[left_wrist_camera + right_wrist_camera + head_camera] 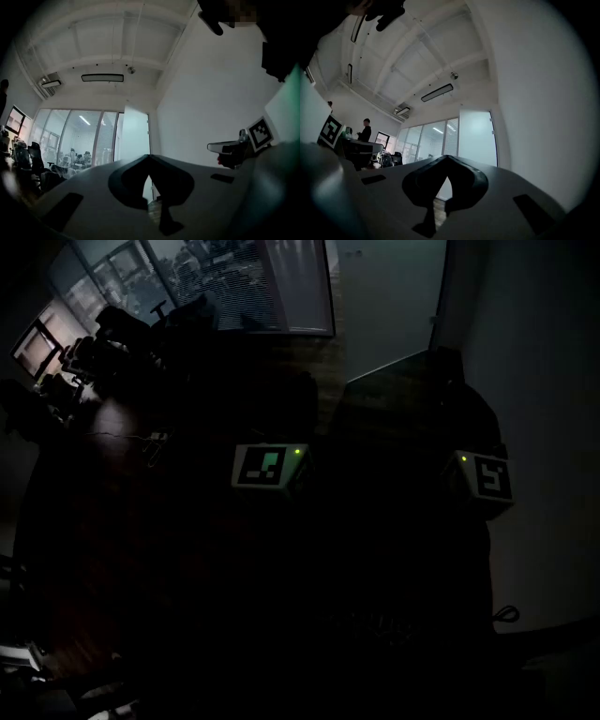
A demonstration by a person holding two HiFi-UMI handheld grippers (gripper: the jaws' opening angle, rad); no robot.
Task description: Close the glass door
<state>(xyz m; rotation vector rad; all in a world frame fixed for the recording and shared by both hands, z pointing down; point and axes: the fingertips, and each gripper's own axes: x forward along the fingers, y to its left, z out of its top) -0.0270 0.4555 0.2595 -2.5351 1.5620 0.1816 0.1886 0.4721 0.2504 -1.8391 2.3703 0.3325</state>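
1. We are judging this to be the approach step. The glass door [135, 135] is showing ahead of us as a pale frosted panel between the glazed partition [79, 136] and the white wall [211, 103]. It is well apart from both grippers, and nothing is touching it.
2. The left gripper [149, 158] is pointing slightly upward toward the door. Its jaws are clenched, their tips are meeting, and nothing is sitting between them.
3. The right gripper [447, 159] is doing the same: its jaws are pressed together and empty. In its view the door is appearing just left of the wall.
4. We are reading the panel as swung away from its frame, so the closing is not yet done. The head view is too dark to confirm this, and we cannot tell how far the door is standing open.
5. The next move, as we are judging it, calls for walking closer and bringing one gripper to the door's free edge or handle. Small fittings are showing along one edge of the panel, too small to identify.
6. If the edge is pushable, the clenched jaws are already suiting a flat, slow push. If a handle is needed, the jaws must spread first.
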